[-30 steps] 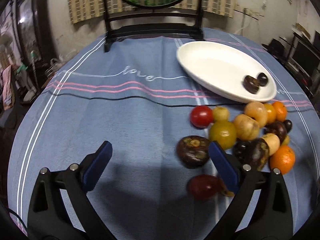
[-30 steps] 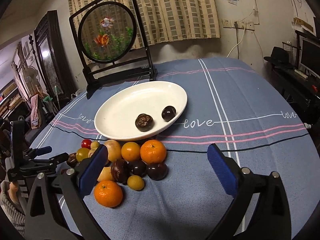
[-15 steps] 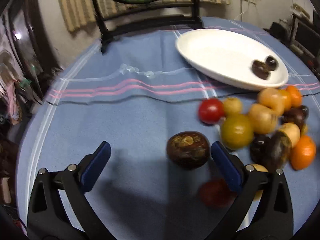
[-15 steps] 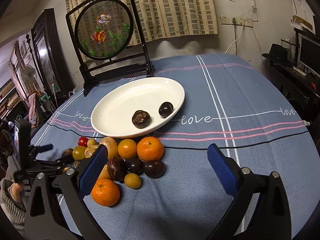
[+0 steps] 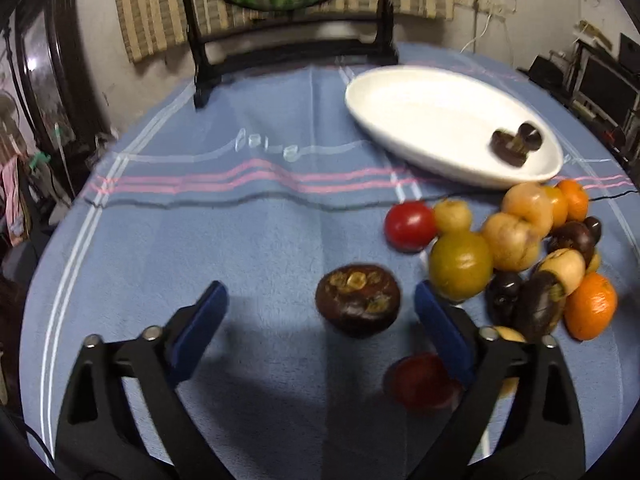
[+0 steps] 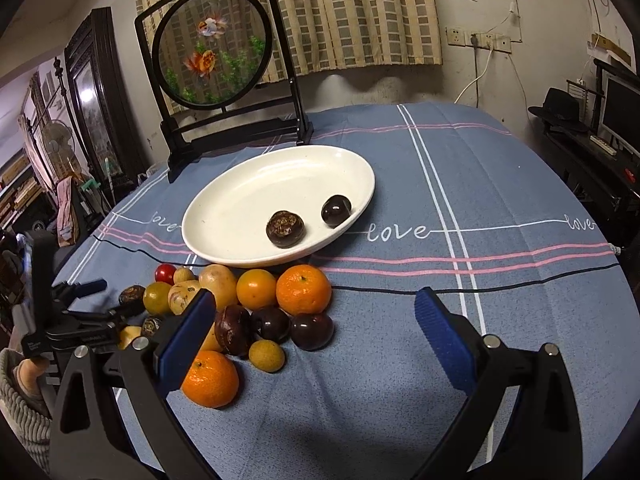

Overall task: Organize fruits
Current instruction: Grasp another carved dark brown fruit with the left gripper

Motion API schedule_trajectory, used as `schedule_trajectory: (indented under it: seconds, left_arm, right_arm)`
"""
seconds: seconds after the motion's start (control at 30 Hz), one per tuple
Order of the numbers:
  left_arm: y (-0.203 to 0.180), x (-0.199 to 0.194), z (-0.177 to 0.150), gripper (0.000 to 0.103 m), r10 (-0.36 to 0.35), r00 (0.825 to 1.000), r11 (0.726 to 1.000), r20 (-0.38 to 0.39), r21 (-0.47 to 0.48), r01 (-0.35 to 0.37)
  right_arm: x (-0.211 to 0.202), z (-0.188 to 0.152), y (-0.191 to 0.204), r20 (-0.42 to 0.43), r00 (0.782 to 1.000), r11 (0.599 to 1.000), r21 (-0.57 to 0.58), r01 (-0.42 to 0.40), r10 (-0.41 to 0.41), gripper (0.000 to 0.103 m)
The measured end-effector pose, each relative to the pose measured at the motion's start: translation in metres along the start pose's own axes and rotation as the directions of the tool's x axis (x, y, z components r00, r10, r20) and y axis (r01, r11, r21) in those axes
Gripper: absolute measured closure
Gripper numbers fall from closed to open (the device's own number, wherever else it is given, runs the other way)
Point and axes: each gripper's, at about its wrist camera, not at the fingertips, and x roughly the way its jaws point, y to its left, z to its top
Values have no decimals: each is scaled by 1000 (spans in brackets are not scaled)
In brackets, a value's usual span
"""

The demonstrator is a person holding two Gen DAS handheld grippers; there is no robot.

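Checked beige curtains (image 6: 352, 12) hang on a pale wall with sockets (image 6: 478, 38); a dark carved cabinet (image 6: 96, 96) stands left (glass-fronted); a monitor (image 6: 622, 110) sits right; dim indoor light.

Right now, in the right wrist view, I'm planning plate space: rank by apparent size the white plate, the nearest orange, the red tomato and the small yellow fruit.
Largest to smallest:
1. white plate
2. nearest orange, though closeness to the camera enlarges it
3. small yellow fruit
4. red tomato, partly hidden and farther away, so 3 and 4 are unsure

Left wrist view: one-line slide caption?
Left tongs closing around a dark mangosteen, not yet gripping it.
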Motion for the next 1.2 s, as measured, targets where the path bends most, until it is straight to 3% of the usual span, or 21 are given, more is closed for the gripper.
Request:
schedule_trajectory:
  seconds: [0.07,0.17,0.33,0.5,0.8,0.9,0.97,1.2]
  left_arm:
    - [-2,-4,0,16,8,1000,1000,23,10,-8]
    - [0,5,0,25,-9,1000,1000,-20,2,9]
    - [-1,11,-1,57,-113,992,994,-49,-11,113]
    - [2,16,-2,57,-179,982,983,-68,-46,176]
    - [-3,14,-3,59,-152,987,988,-54,-36,151]
    - [0,10,-2,59,-137,990,990,-40,-36,135]
    - [1,10,-1,59,-123,992,992,-39,-38,121]
    - [0,10,-1,59,-129,990,991,-49,-24,128]
  right_arm:
    - [1,0,-1,-6,1000,1000,2,4,-4,3]
    - [2,-1,-2,-10,1000,1000,7,4,-4,3]
    - [4,-1,-2,-16,1000,1000,3,1,0,3]
    - [7,-2,-2,-30,1000,1000,6,-2,2,3]
    - [15,-9,-2,-89,996,1000,2,-6,6,3]
    - [21,-14,-2,-123,992,998,-41,36,-41,19]
    - [29,-19,0,-159,985,995,-81,56,-68,36]
    - [45,-28,5,-183,978,986,-144,80,-105,50]
